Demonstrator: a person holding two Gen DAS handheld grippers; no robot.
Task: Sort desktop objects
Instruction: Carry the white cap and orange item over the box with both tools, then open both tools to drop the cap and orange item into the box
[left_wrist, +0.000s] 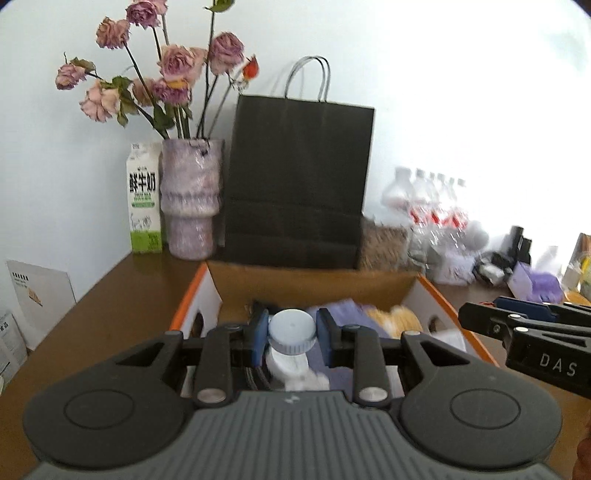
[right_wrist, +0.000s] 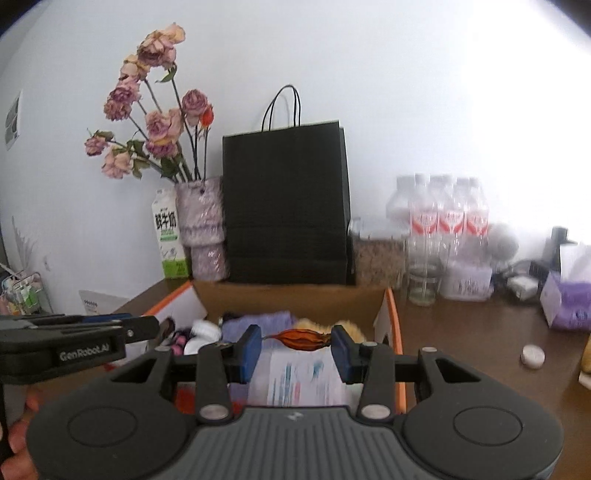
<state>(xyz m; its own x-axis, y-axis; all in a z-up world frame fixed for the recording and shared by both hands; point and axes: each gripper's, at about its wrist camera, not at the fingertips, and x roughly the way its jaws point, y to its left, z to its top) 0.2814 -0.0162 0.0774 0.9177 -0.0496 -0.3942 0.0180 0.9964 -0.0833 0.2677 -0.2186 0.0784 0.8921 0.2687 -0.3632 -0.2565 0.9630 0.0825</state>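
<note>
My left gripper (left_wrist: 291, 332) is shut on a small white bottle with a pale blue cap (left_wrist: 291, 330), held above the open cardboard box (left_wrist: 314, 284). My right gripper (right_wrist: 295, 345) is shut on a dried orange-brown pod (right_wrist: 301, 340), gripped end to end, also above the box (right_wrist: 291, 297). Inside the box lie purple cloth (right_wrist: 258, 321), a yellow fluffy thing (left_wrist: 400, 317), white round items and a printed packet (right_wrist: 295, 376). Each gripper shows at the edge of the other's view: the right (left_wrist: 480, 319) and the left (right_wrist: 157, 326).
Behind the box stand a black paper bag (left_wrist: 295, 192), a vase of dried roses (left_wrist: 190, 206) and a milk carton (left_wrist: 144, 206). Water bottles (right_wrist: 443, 218), a glass (right_wrist: 421, 284), a purple tissue box (right_wrist: 569, 306) and a white cap (right_wrist: 532, 356) sit on the brown table at right.
</note>
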